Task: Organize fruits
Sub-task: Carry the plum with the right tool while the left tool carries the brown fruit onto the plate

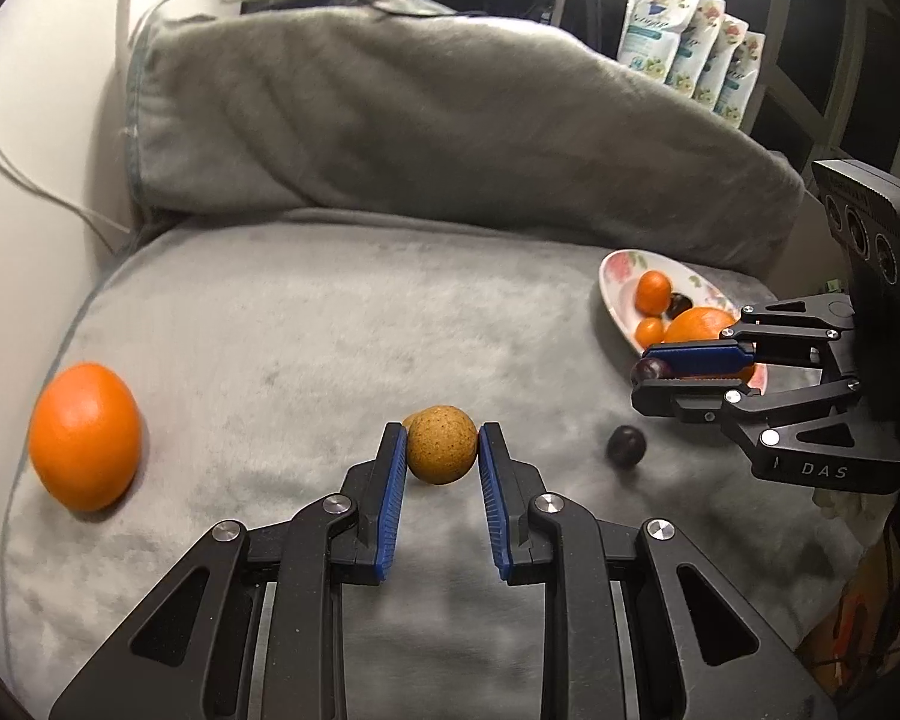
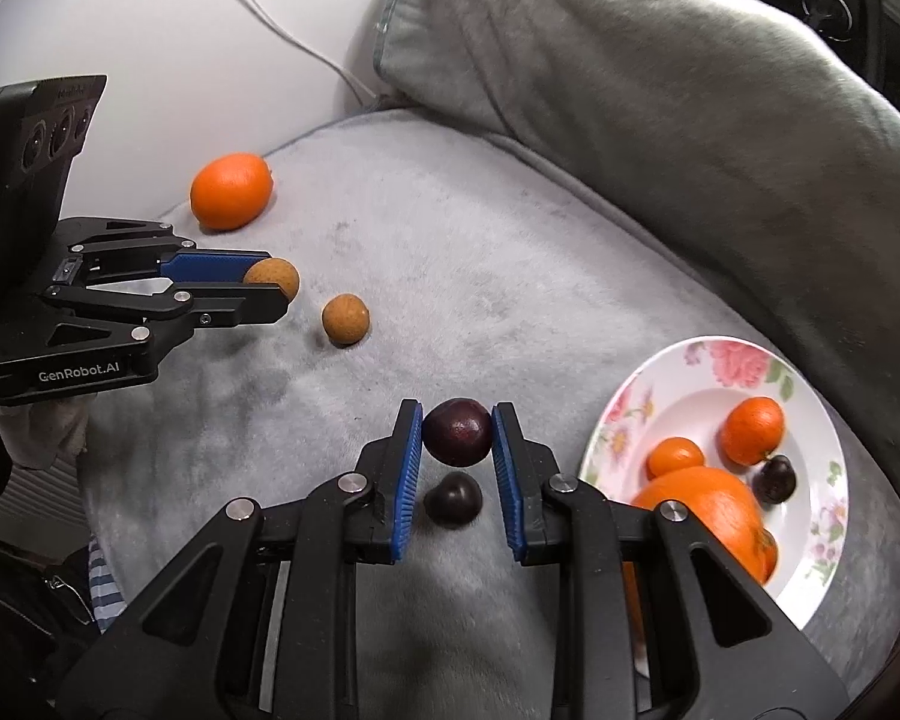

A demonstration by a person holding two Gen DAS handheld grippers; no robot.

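- Left gripper (image 1: 441, 447) is pinching a brown speckled fruit (image 1: 441, 444) between its blue pads, jaws pressing on both sides of it. In the right wrist view the same gripper (image 2: 273, 294) is showing up at the left edge with that fruit (image 2: 273, 279) sticking out past the fingertips.
- A second brown fruit (image 2: 345, 320) is sitting loose on the grey blanket (image 2: 510, 276), just beside the held one; from the left wrist view only a sliver of it is peeking out from behind the held one.
- Right gripper (image 2: 456, 441) is clamping a dark plum (image 2: 456, 432), jaws closing on it from left and right. In the left view it's (image 1: 645, 375) hanging near the plate with the plum (image 1: 649, 368) at its tips.
- Another dark plum (image 2: 453, 500) is lying on the blanket right under the right gripper, apart from the jaws.
- A big orange (image 1: 85, 435) is sitting by itself, well apart from everything, over by the blanket's far left edge.
- The flowery plate (image 2: 678, 384) is resting on the blanket to the right, holding a large orange (image 2: 714, 510), two small orange fruits (image 2: 753, 429) (image 2: 675, 456) and one dark plum (image 2: 774, 479).
- A grey pillow (image 1: 420, 120) is lying behind all of it, with a white cable (image 1: 36, 186) trailing off beside it.
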